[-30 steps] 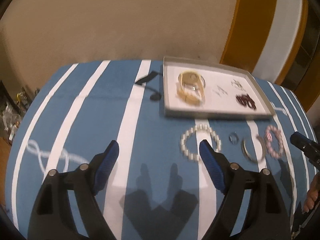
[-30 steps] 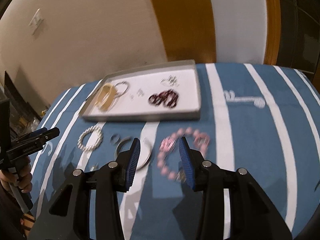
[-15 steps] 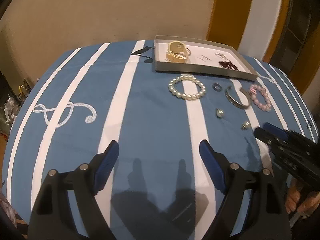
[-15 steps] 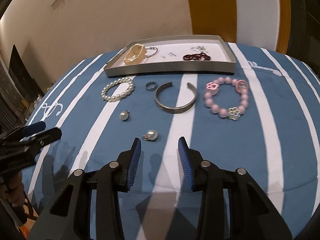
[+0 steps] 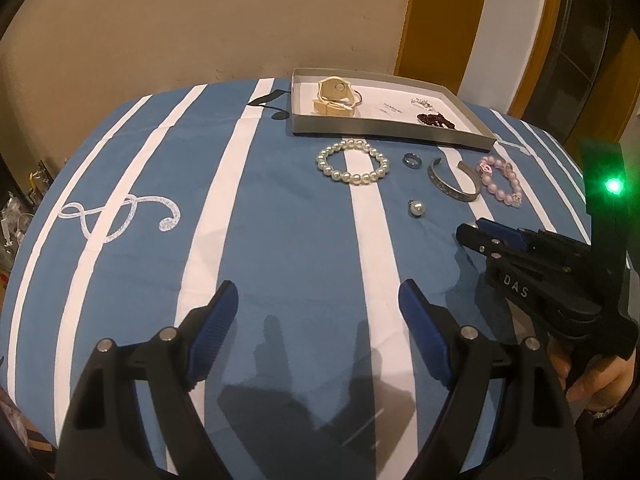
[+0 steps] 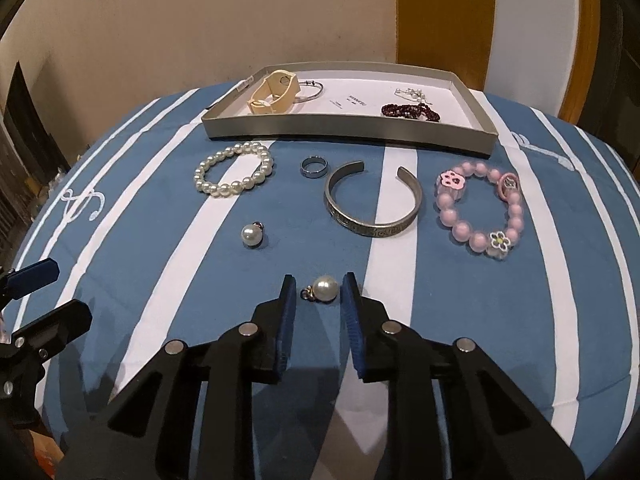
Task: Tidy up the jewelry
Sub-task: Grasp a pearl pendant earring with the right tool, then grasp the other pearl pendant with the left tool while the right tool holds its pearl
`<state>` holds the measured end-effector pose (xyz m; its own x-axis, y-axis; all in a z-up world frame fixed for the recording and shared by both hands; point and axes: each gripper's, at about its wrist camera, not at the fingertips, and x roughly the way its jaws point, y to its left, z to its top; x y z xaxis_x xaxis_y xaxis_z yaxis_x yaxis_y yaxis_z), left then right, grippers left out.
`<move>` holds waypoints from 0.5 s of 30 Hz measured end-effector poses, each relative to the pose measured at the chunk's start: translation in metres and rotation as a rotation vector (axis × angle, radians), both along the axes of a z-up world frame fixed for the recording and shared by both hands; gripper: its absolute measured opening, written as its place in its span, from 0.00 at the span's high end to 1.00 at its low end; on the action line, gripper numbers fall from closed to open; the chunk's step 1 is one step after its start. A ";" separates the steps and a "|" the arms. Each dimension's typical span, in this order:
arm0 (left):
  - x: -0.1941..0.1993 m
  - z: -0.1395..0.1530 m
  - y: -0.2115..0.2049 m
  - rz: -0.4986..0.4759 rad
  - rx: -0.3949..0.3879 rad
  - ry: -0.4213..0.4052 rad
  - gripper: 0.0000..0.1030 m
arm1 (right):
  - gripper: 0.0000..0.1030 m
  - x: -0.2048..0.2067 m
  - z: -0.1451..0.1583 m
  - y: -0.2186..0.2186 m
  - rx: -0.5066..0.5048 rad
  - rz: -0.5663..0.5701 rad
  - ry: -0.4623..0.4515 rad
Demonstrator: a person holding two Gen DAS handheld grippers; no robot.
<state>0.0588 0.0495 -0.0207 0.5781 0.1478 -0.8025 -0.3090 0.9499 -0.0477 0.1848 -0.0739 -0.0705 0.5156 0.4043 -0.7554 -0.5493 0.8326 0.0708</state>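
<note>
The right gripper (image 6: 318,294) sat low in the lower middle of the right wrist view, its blue-padded jaws narrow and just closing in on a pearl pendant (image 6: 325,289) that lay between them on the blue-and-white striped worktop (image 6: 160,248). The right pad looked very close to the pearl; a gap showed on the left side, by the pendant's small loop, so the pads did not yet press it. A second pearl pendant (image 6: 252,235) lay up and to the left, apart from the first.

Higher in that frame stood a row: a pearl bracelet (image 6: 234,174) at left, a small dark ring (image 6: 315,167) just right of it, an open silver cuff (image 6: 374,200) in the middle, and a pink bead bracelet (image 6: 482,210) with charms at right. Behind them a shallow grey tray (image 6: 344,132) held a cream watch strap (image 6: 274,92), a thin bangle (image 6: 310,90), a silvery piece and dark red beads (image 6: 410,111).

In the left wrist view the left gripper (image 5: 318,300) hovered at the bottom of the frame with jaws wide and nothing between them, over bare cloth. The right tool showed at the right edge, a hand (image 5: 600,384) gripping its handle.
</note>
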 end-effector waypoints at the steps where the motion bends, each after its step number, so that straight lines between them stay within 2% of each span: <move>1: 0.001 -0.001 0.000 0.000 -0.001 0.002 0.20 | 0.78 0.000 0.000 0.001 -0.008 0.000 -0.004; 15: 0.009 -0.011 0.007 0.021 -0.009 0.022 0.20 | 0.80 0.002 0.001 0.000 -0.009 0.012 -0.001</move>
